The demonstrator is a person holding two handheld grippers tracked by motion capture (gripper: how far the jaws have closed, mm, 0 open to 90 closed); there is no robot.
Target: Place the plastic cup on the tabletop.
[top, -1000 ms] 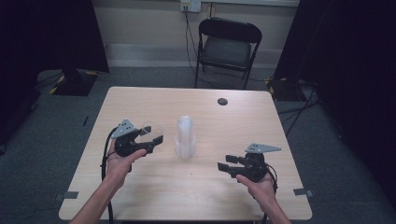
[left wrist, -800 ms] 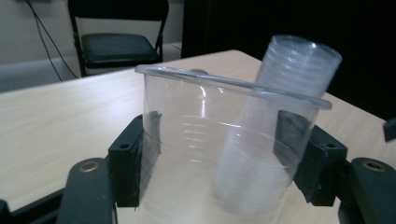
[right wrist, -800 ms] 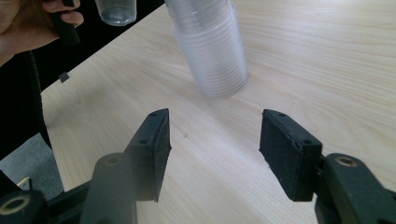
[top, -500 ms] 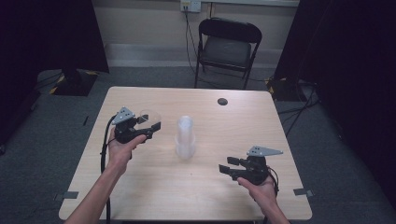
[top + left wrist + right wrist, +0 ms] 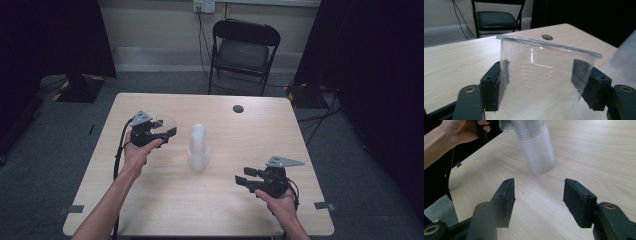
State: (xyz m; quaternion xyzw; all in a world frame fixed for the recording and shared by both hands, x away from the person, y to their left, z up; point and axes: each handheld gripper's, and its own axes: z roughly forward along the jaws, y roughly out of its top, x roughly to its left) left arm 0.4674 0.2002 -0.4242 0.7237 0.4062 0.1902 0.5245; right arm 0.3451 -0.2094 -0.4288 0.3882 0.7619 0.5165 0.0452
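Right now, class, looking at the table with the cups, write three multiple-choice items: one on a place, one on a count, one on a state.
1. Where is the stack of clear plastic cups?
A. Mid-table, between the two grippers
B. On the folding chair
C. At the table's far right corner

2. How many chairs stand beyond the table?
A. None
B. One
C. Three

3. What is between the jaws of the left gripper?
A. Nothing
B. A single clear cup
C. A cable

Answers:
1 A, the high view shows the stack between the left gripper and the right gripper.
2 B, one black folding chair stands there.
3 B, the left gripper view shows the single clear cup between its pads.
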